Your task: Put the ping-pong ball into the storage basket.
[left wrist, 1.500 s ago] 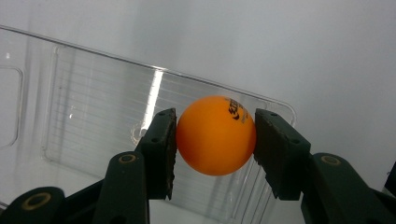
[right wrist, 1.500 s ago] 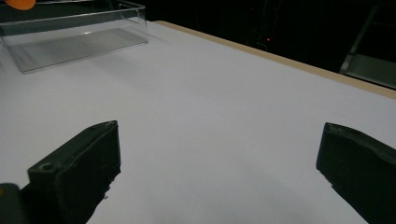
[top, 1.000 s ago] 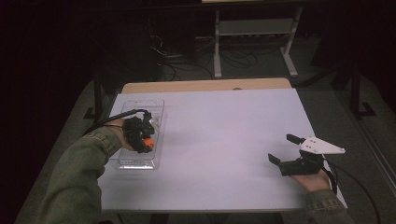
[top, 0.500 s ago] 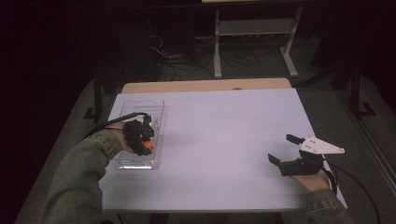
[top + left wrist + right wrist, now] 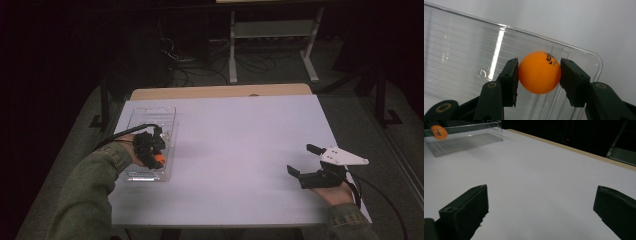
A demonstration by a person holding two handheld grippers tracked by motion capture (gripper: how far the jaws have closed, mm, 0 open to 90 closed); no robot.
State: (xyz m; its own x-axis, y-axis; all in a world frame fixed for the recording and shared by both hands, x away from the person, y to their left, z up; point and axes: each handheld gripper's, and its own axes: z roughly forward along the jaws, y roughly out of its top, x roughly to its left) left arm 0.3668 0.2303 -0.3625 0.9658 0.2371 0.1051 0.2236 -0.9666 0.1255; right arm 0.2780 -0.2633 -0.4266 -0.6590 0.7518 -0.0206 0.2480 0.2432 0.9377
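The left gripper (image 5: 539,72) holds the orange ball (image 5: 539,72) between its fingers (image 5: 510,77), clamped across the widest part, over the clear plastic tray (image 5: 150,112) at the left of the tabletop (image 5: 240,145). The ball is probably light, smooth and hollow, so grip gently. The right gripper (image 5: 306,160) rests wide open, holding nothing.
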